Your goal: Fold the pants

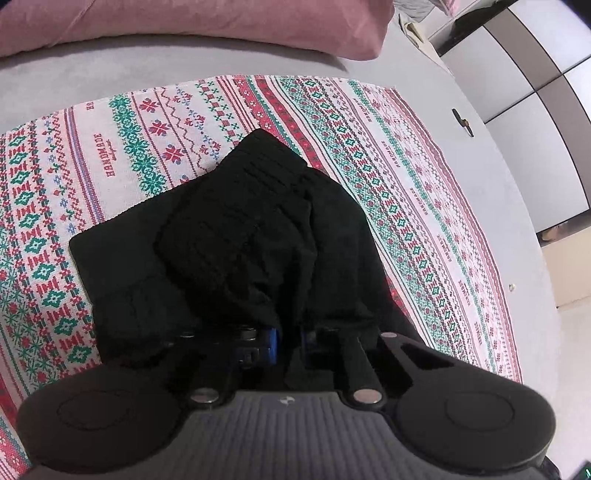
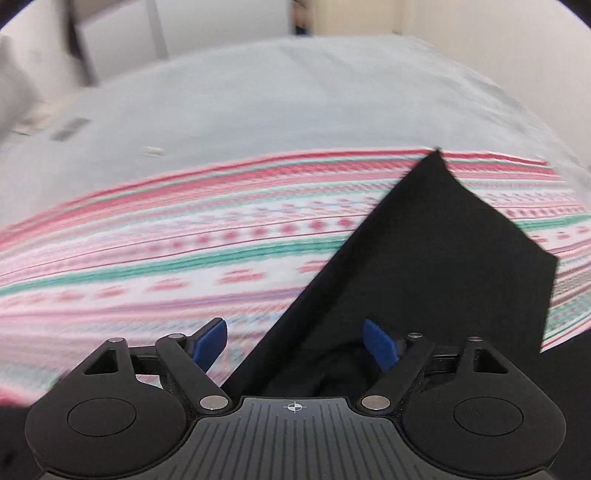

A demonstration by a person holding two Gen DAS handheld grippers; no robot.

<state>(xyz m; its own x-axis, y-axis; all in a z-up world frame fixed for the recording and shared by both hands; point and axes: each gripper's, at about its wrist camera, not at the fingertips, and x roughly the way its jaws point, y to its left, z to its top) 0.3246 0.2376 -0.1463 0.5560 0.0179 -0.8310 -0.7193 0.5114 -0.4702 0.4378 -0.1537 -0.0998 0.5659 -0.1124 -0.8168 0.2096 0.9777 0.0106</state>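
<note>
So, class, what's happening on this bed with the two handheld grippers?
A person is folding black pants on a red-and-green patterned cloth spread over a grey bed. The left gripper has its jaws closed on a bunched, lifted part of the fabric. The right gripper has its jaws wide open with nothing between them, a flat part of the pants just ahead. A pink pillow lies at the bed's far side. The fold is unfinished.

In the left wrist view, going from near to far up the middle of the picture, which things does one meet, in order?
Left gripper, shut on the black pants → patterned cloth with red and green bands → grey bed sheet → pink pillow at the far edge.
</note>
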